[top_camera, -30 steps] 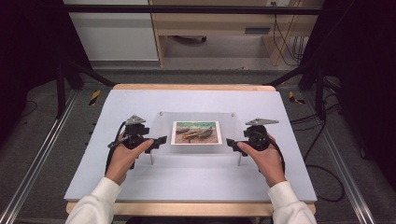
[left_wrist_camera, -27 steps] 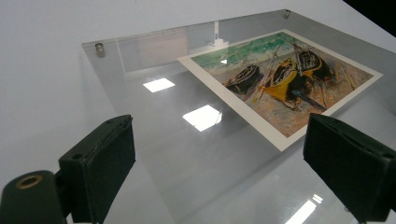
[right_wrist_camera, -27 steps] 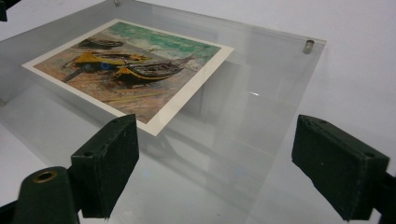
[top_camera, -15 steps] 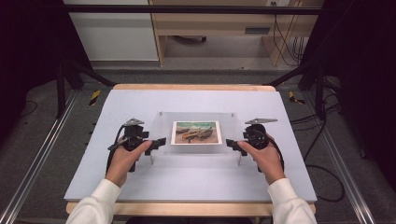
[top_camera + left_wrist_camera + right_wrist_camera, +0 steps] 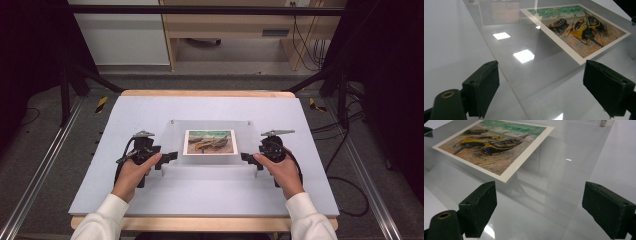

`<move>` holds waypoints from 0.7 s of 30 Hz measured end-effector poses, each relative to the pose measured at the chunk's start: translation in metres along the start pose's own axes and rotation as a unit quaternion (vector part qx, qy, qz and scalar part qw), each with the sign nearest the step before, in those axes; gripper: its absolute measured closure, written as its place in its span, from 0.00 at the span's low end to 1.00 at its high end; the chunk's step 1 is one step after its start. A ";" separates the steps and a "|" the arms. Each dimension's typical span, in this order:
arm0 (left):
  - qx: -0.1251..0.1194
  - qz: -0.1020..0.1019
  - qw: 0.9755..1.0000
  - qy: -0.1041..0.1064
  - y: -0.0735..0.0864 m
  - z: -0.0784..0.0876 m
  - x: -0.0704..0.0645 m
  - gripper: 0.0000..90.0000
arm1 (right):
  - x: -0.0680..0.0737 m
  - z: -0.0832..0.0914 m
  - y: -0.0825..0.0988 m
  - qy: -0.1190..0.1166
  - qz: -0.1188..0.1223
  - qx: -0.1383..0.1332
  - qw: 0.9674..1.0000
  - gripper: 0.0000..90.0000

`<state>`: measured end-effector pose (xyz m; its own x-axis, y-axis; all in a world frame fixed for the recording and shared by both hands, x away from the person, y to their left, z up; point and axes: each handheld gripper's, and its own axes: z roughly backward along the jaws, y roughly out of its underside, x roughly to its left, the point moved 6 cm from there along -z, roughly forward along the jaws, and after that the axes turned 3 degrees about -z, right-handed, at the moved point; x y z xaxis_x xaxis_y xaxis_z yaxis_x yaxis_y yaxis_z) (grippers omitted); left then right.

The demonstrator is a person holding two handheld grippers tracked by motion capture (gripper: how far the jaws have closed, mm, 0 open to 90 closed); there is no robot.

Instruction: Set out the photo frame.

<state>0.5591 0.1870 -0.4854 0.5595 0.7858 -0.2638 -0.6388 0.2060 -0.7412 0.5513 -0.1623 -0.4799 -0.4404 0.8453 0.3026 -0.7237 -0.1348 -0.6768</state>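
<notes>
A clear acrylic sheet (image 5: 210, 167) lies flat on the table with a print of beached boats (image 5: 209, 142) under its middle. My left gripper (image 5: 170, 159) is at the sheet's left edge. In the left gripper view its black jaws (image 5: 544, 92) stand wide apart, and the sheet's edge (image 5: 506, 75) runs between them untouched. They have just been closing a little. My right gripper (image 5: 247, 158) is at the sheet's right edge. The right gripper view shows this gripper (image 5: 541, 210) open over the sheet (image 5: 564, 170), with the print (image 5: 496, 145) ahead on the left.
The sheet rests on a pale mat (image 5: 150, 110) that covers a wood-edged table. Small metal studs (image 5: 172, 121) (image 5: 248, 121) mark the sheet's far corners. Dark frame legs and cables stand beyond the table on both sides.
My left hand has eased slightly toward the near edge of the table. The right hand, the sheet and the print have stayed put.
</notes>
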 end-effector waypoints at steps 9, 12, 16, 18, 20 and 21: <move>-0.002 0.019 1.000 0.016 0.004 0.001 0.001 0.15 | -0.001 -0.001 0.002 -0.006 -0.013 -0.004 1.000 0.14; -0.003 0.034 0.999 0.031 0.006 -0.001 0.000 0.15 | 0.000 0.000 0.003 -0.010 -0.020 0.001 1.000 0.12; -0.005 0.041 0.999 0.036 0.006 -0.002 -0.002 0.15 | -0.002 -0.001 0.005 -0.018 -0.032 0.000 0.999 0.12; -0.005 0.042 0.998 0.036 0.006 -0.004 -0.001 0.15 | -0.002 -0.001 0.005 -0.020 -0.039 0.001 0.999 0.12; -0.006 0.045 0.998 0.038 0.006 -0.005 -0.001 0.15 | -0.003 -0.002 0.006 -0.025 -0.047 0.001 0.999 0.11; -0.006 0.045 0.998 0.040 0.006 -0.005 -0.001 0.15 | -0.003 -0.002 0.006 -0.026 -0.051 0.001 0.998 0.11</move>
<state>0.5574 0.1841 -0.4927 0.5401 0.7519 -0.3780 -0.6830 0.1292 -0.7189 0.5497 -0.1647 -0.4866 -0.3916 0.8266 0.4041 -0.7675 -0.0512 -0.6390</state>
